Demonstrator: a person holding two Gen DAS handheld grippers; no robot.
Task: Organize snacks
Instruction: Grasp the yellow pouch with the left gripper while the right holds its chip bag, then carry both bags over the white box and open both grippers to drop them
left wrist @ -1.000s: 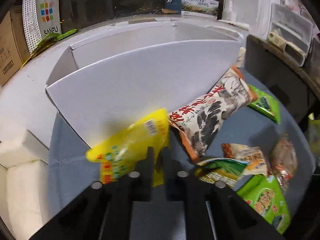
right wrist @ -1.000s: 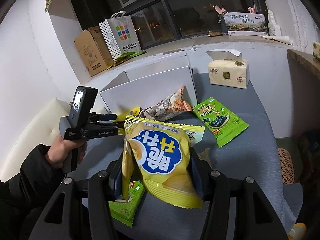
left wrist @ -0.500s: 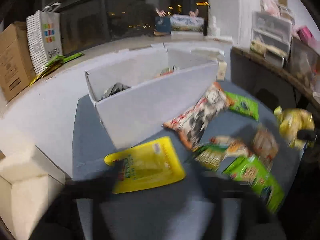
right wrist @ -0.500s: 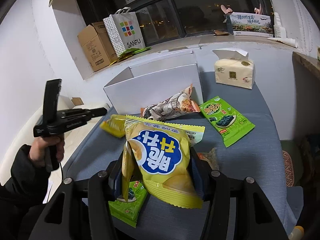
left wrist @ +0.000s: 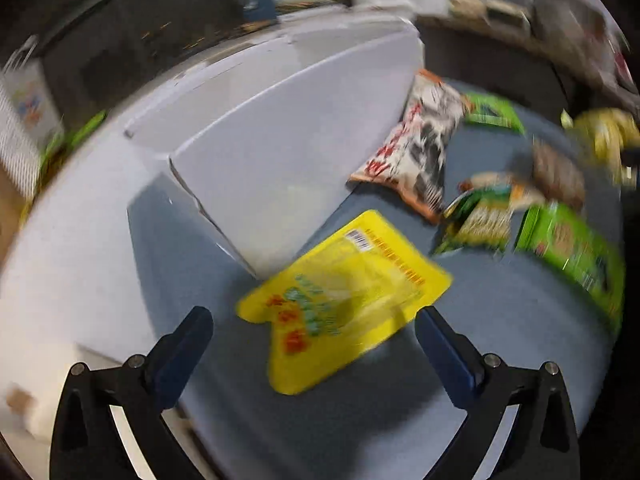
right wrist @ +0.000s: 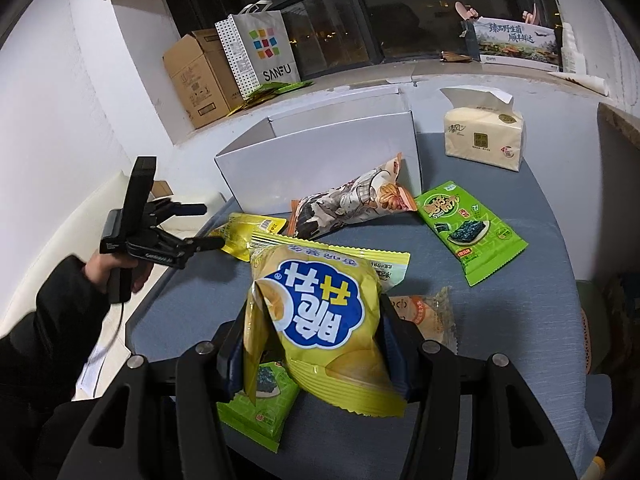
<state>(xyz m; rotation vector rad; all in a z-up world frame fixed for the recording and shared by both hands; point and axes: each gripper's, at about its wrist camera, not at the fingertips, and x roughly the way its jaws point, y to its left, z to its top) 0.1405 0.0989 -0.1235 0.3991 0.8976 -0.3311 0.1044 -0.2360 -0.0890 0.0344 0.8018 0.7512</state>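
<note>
The right gripper (right wrist: 316,344) is clamped on a yellow chip bag (right wrist: 320,320) with a blue cloud-shaped logo, both pads pressed into its sides, the bag raised above the grey-blue tabletop (right wrist: 520,320); the left gripper (left wrist: 314,324) has just been opening and its jaws now stand wide apart, with nothing pressed between them; below and ahead of it a flat yellow snack packet (left wrist: 344,300) lies on the tabletop, free of both fingers, one corner just beside the near wall of the white cardboard box (left wrist: 288,168); the left wrist view is smeared by motion; in the right wrist view the same left gripper (right wrist: 208,226) shows at the left, held in a hand (right wrist: 108,272) with a dark sleeve, its tips near the packet's left end; a black, white and orange snack bag (right wrist: 352,204) leans against the box front; a green seaweed packet (right wrist: 468,228) lies flat to the right of it; a second green packet (right wrist: 260,404) lies under the held bag, and a small orange-toned wrapped snack (right wrist: 428,312) sits just right of it; a tissue pack (right wrist: 484,136) stands at the far right of the tabletop, apart from the box; a SANFU paper bag (right wrist: 264,48) and a brown carton (right wrist: 196,76) rest on the window ledge
</note>
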